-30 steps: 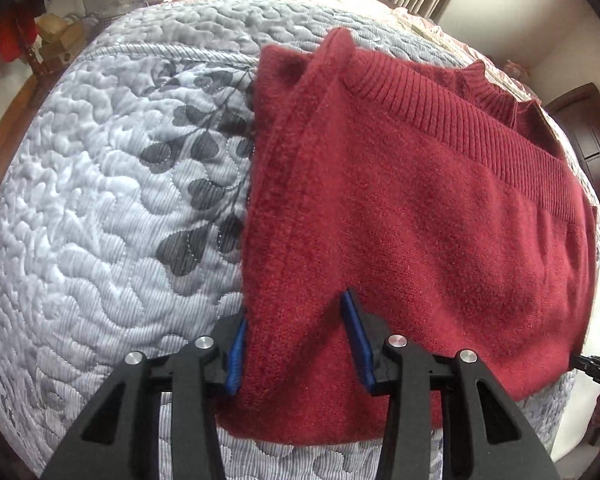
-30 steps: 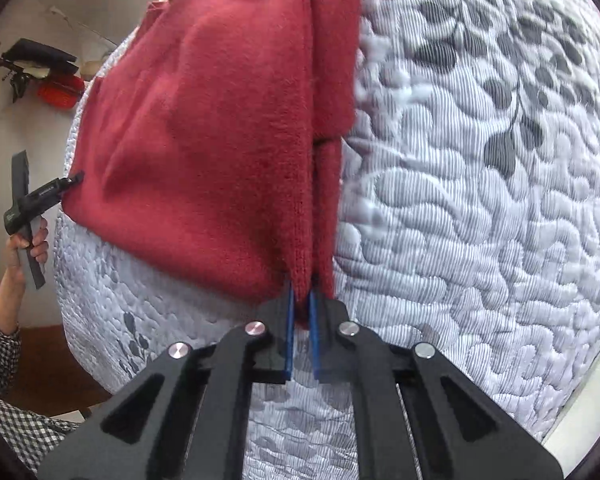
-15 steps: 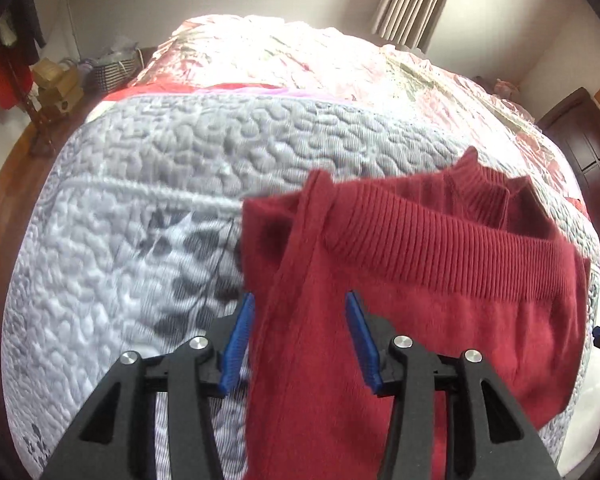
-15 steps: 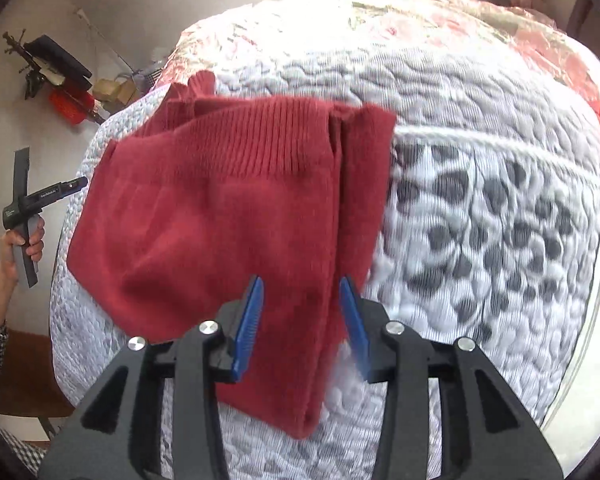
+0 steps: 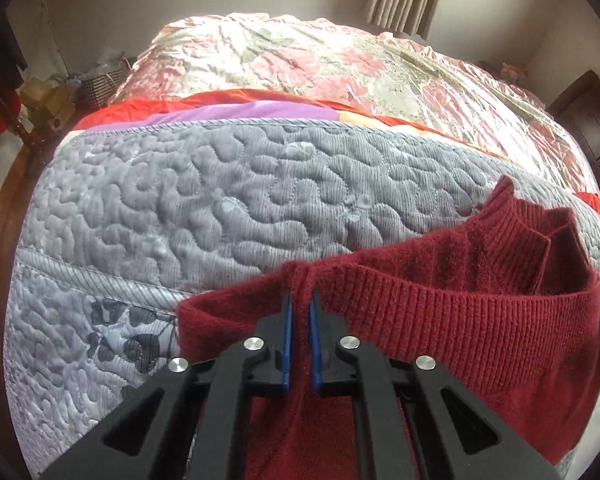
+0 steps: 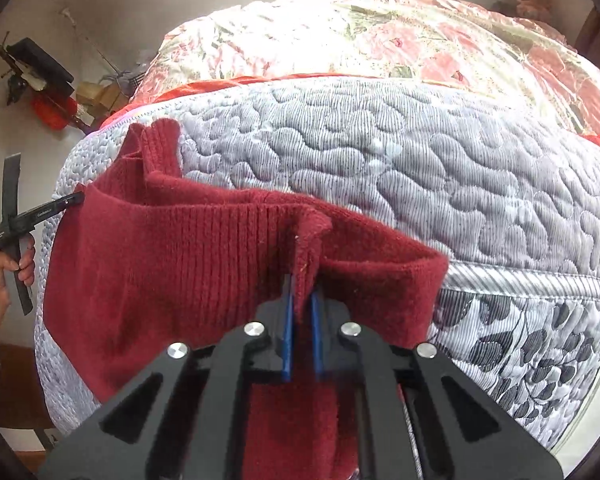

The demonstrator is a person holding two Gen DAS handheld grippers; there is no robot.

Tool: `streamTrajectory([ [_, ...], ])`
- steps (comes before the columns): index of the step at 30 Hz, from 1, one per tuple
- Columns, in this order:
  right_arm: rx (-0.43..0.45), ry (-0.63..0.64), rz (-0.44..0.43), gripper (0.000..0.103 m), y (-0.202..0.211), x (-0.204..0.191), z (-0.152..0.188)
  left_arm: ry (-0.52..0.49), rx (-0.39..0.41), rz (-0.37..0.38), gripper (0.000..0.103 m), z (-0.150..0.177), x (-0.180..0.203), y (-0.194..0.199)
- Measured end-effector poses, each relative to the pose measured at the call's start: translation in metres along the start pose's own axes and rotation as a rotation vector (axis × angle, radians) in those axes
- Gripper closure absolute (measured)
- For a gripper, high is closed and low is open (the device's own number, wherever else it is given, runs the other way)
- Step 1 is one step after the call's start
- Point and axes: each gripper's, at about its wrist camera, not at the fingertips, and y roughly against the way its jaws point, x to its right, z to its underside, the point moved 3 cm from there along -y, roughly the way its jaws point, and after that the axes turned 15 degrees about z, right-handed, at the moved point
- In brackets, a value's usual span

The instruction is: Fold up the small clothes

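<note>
Left wrist view: left gripper (image 5: 299,312) is pinching a bunched ridge of the red sweater (image 5: 440,320), blue pads nearly together with knit squeezed between them. Right wrist view is showing the same on the other side: right gripper (image 6: 300,300) is clamping a raised fold of the sweater's (image 6: 160,264) ribbed band. Garment is lying partly doubled over on the grey quilt (image 5: 220,208), toward its near edge, collar end pointing at the floral bedding (image 5: 320,64) behind.

Risks, as I'm judging them:
- Both grips are sitting on thin pinches close to the fabric edge. Fuzzy knit is likely slipping out if either side is pulled faster than the other.
- Can't tell how many layers each pinch is holding; catching only the top layer would be dragging it off the one beneath and skewing the fold.
- Uneven carrying is leaving the band sagging between the grippers, so creases are landing crooked.
- Sweater is near the quilt's edge; pulling toward the person could be sliding it off.
</note>
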Motion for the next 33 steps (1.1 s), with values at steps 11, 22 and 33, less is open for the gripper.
streamTrajectory([
  [11, -0.016, -0.131, -0.024, 0.096, -0.023, 0.027, 0.005, 0.068, 0.05, -0.071, 0.097, 0.002, -0.027, -0.01],
  [22, 0.019, -0.138, -0.007, 0.062, 0.027, 0.03, 0.037, 0.013, 0.096, -0.125, 0.054, 0.016, 0.0, 0.041],
  [33, -0.092, -0.171, 0.005, 0.049, 0.028, 0.034, 0.118, -0.081, 0.017, 0.018, 0.054, 0.088, 0.068, 0.066],
])
